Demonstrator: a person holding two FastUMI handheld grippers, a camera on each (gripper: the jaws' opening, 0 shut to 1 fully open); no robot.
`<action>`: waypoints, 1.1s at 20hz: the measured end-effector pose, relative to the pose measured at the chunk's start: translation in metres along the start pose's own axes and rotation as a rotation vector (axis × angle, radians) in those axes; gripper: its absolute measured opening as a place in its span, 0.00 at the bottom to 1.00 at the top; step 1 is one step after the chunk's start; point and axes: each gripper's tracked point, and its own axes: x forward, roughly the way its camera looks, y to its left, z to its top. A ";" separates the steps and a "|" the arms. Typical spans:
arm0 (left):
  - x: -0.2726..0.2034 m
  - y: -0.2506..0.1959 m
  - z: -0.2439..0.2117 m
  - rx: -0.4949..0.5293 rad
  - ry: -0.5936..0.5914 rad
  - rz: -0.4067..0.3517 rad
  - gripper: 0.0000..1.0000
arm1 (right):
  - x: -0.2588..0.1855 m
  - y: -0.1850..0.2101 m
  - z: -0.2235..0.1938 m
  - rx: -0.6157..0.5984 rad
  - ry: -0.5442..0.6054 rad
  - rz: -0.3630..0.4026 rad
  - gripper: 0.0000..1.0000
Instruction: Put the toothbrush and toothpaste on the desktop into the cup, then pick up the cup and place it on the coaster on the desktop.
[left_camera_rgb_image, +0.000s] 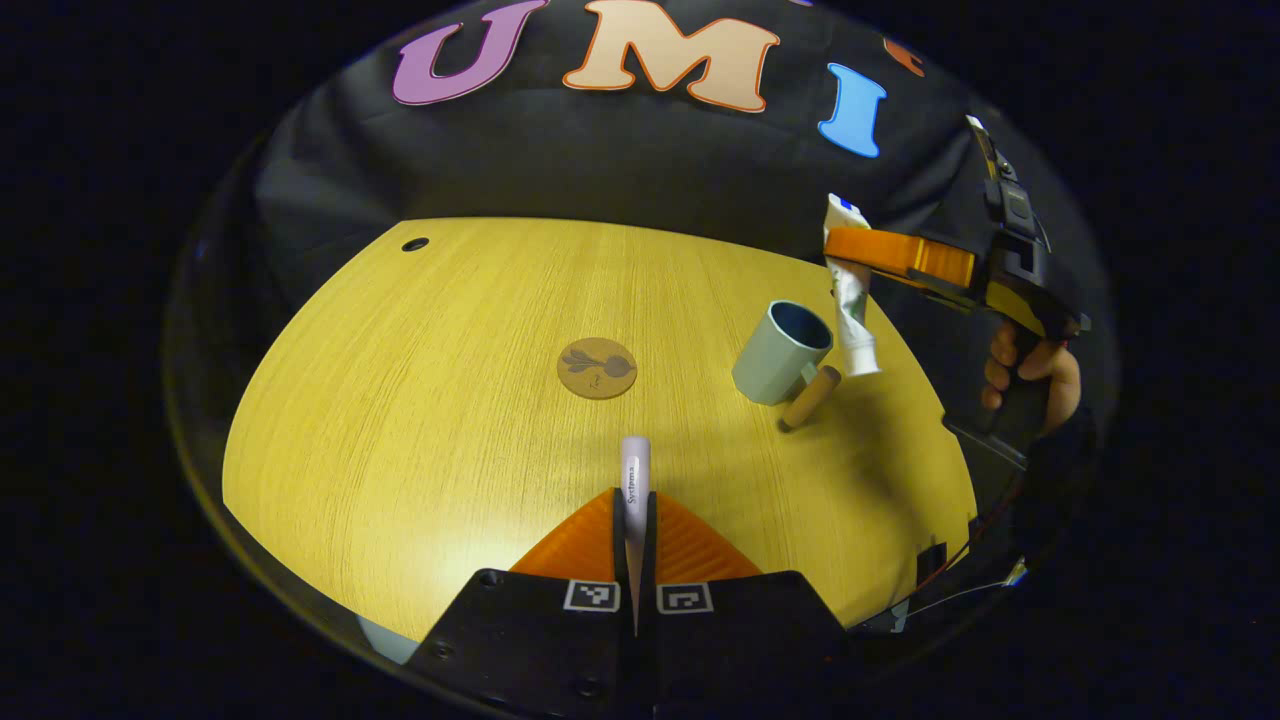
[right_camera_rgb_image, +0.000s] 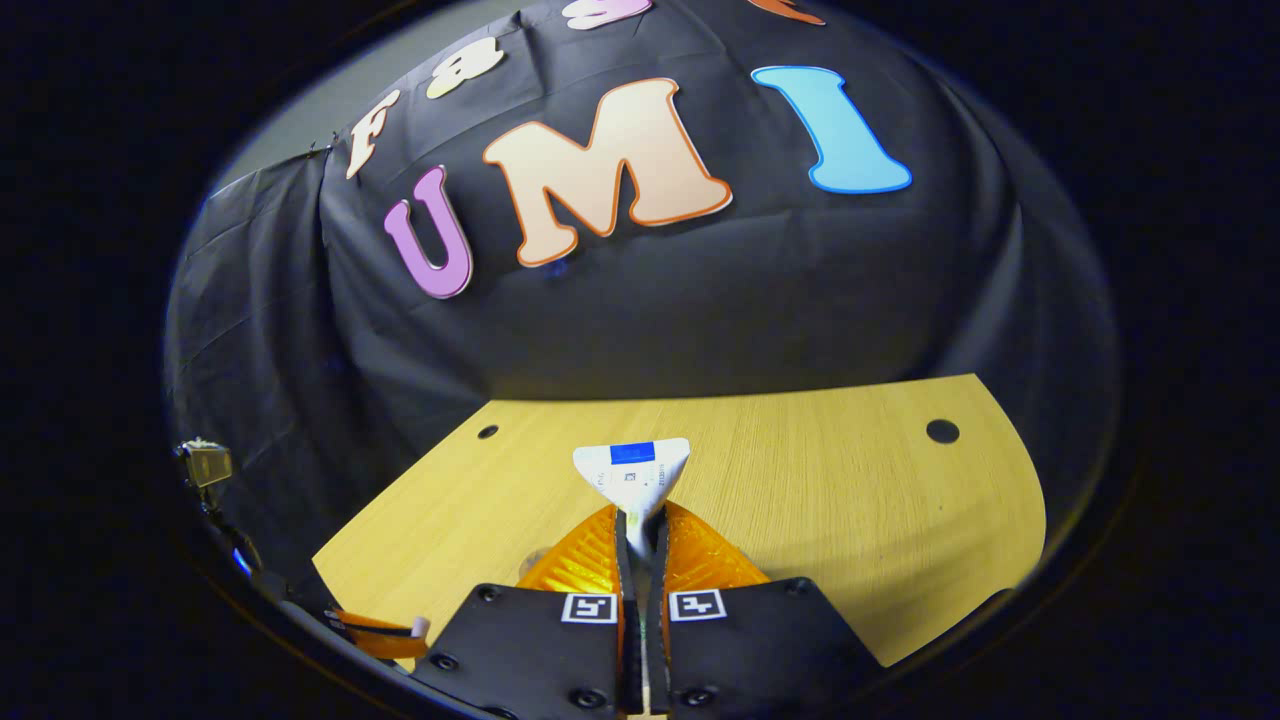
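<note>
Tabletop: pale yellow wood-grain board with a curved far edge, lit from above. One small dark round hole sits near its far left corner in the left gripper view; the right gripper view shows a second hole toward the far right. Black cloth wall hangs behind the board and wraps its sides.

Coaster: round, brown, with a dark motif, lying flat near the middle of the tabletop, nothing on it.

Cup: grey-blue, standing to the right of the coaster and well apart from it, with a wooden handle jutting toward the near edge.

Toothbrush: pale slim shaft pinched between the fingers of the left gripper, pointing forward above the board, its end short of the coaster.

Toothpaste: white tube pinched between the fingers of the right gripper, hanging cap-down in the air just right of the cup's rim. In the right gripper view its flat crimped end stands up from the pressed fingers.

Hand: wrapped around the right gripper's grip, off the board's right edge.
</note>
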 end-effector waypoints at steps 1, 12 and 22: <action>-0.003 0.000 0.004 -0.006 -0.011 0.005 0.00 | 0.006 -0.003 0.006 0.008 -0.027 -0.005 0.05; -0.022 -0.009 0.041 -0.046 -0.139 0.030 0.00 | 0.059 -0.031 -0.036 -0.092 0.003 -0.067 0.11; -0.014 -0.046 0.109 -0.028 -0.303 -0.058 0.00 | -0.018 -0.056 -0.060 0.009 0.037 -0.057 0.92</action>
